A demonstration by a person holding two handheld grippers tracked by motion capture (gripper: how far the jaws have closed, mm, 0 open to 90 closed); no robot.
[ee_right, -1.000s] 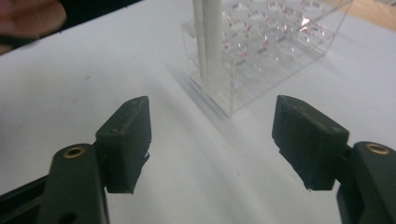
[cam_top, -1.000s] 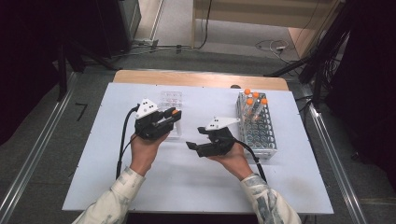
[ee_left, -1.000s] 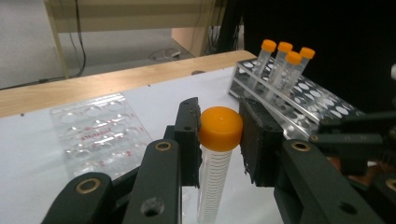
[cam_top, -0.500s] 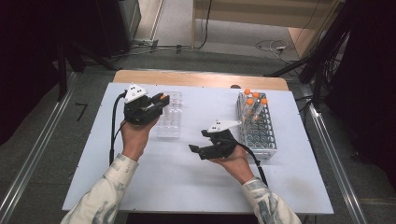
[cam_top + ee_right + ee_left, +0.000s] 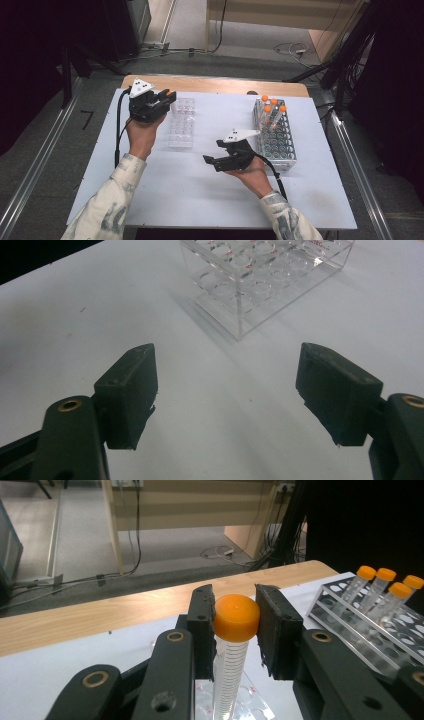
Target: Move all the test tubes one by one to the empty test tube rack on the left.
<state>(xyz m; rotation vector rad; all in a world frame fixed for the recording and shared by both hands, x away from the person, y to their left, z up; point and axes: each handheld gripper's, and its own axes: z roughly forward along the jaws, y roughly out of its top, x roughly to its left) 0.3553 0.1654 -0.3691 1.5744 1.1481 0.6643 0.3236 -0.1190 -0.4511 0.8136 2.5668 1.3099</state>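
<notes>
My left gripper (image 5: 167, 96) hovers at the far left of the white table (image 5: 165, 200), shut on a clear graduated tube with an orange cap (image 5: 236, 617). The tube stands upright between the jaws, its lower end over the clear plastic rack (image 5: 180, 124). In the left gripper view the left gripper (image 5: 234, 599) pinches the cap from both sides. My right gripper (image 5: 214, 153) is held low at mid-table, open, pointing left toward the clear rack (image 5: 265, 275). The right gripper (image 5: 227, 390) has nothing between its wide jaws.
A grey tube rack (image 5: 278, 145) stands at the right of the table with several orange-capped tubes (image 5: 272, 106) at its far end. A wooden strip (image 5: 220, 86) runs along the table's far edge. Cables trail from both grippers.
My left gripper has carried the tube away from me and to the left, past the clear rack's near end. The right gripper has drifted slightly toward me and stays open.
</notes>
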